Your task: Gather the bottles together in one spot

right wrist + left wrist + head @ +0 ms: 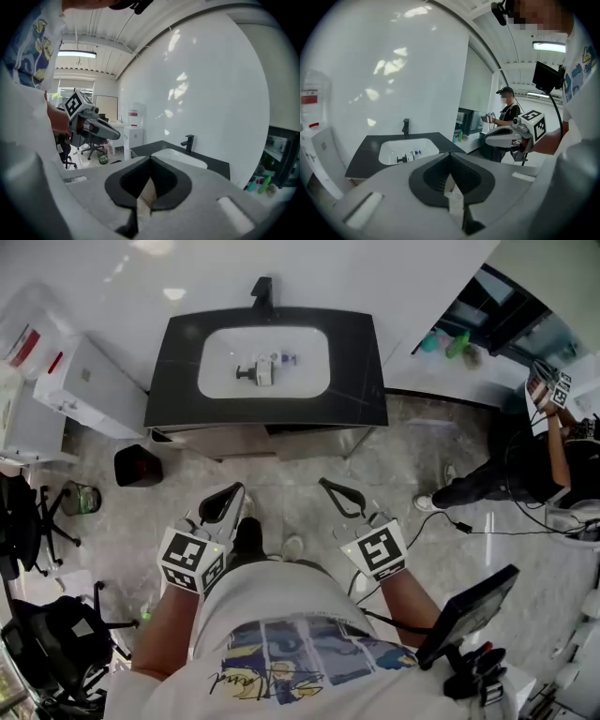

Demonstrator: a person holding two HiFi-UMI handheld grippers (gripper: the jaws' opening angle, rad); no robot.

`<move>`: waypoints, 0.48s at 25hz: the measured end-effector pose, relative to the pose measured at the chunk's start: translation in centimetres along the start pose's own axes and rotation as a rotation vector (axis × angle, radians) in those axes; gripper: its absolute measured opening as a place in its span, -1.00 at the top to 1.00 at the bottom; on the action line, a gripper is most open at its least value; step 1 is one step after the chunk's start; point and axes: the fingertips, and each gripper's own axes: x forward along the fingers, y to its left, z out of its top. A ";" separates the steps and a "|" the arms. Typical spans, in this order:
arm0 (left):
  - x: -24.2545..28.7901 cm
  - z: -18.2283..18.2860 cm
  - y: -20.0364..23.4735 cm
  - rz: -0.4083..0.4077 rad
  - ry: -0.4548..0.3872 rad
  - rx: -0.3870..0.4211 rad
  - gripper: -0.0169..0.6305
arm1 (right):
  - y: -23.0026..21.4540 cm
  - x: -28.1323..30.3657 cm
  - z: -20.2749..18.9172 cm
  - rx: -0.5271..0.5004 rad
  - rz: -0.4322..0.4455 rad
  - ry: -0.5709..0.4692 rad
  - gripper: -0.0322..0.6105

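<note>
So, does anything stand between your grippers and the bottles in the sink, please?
Nothing visible: only floor lies between the left gripper, the right gripper and the vanity; the bottles lie uncovered in the basin.

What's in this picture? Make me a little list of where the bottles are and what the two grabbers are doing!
bottles: small bottles close together inside the white sink basin
counter: black counter, faucet at the back
left gripper: shut, empty, short of the counter
right gripper: shut, empty, beside the left one
progress: no bottle held yet
</note>
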 end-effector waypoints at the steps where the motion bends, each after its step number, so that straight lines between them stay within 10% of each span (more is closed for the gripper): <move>1: 0.2 0.0 0.4 -0.002 0.000 -0.001 0.94 | -0.1 0.5 0.0 0.000 0.000 0.004 0.89; 12: 4.7 2.7 8.0 -0.071 -0.009 -0.012 0.94 | -2.6 8.2 1.6 0.024 -0.008 0.067 0.78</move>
